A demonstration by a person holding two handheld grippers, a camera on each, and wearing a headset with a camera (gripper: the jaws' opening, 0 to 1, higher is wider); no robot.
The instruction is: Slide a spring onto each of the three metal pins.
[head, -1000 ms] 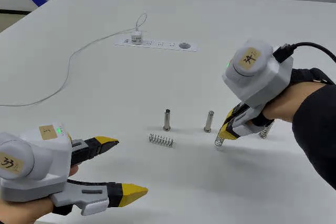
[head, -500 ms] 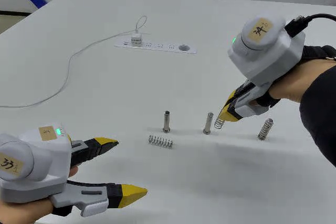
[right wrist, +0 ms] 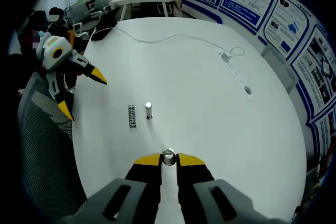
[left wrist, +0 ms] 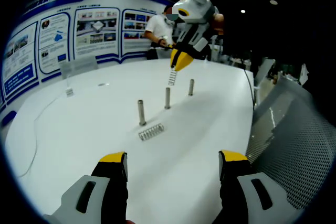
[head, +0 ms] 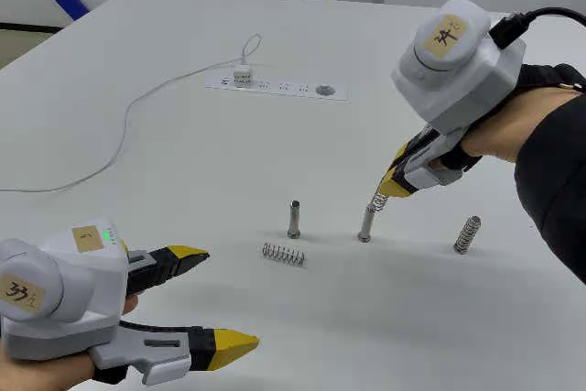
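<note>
Two bare metal pins stand upright on the white table: the left pin (head: 294, 219) and the middle pin (head: 366, 223). A third pin at the right carries a spring (head: 467, 234). My right gripper (head: 394, 188) is shut on a spring (head: 378, 200), which hangs just above the middle pin's top. In the right gripper view that spring (right wrist: 168, 156) sits between the shut yellow tips. A loose spring (head: 283, 255) lies in front of the left pin. My left gripper (head: 215, 301) stands open at the near left with nothing in it, also seen as the left gripper (left wrist: 173, 158).
A white power strip (head: 275, 86) with a plug (head: 243, 70) and a long cable (head: 128, 116) lies at the back of the table. A mesh chair (left wrist: 294, 145) stands past the table's edge. People stand in the background.
My right gripper has lifted its spring off the table and carried it up and left, from beside the middle pin to above its top. The left gripper has stayed put.
</note>
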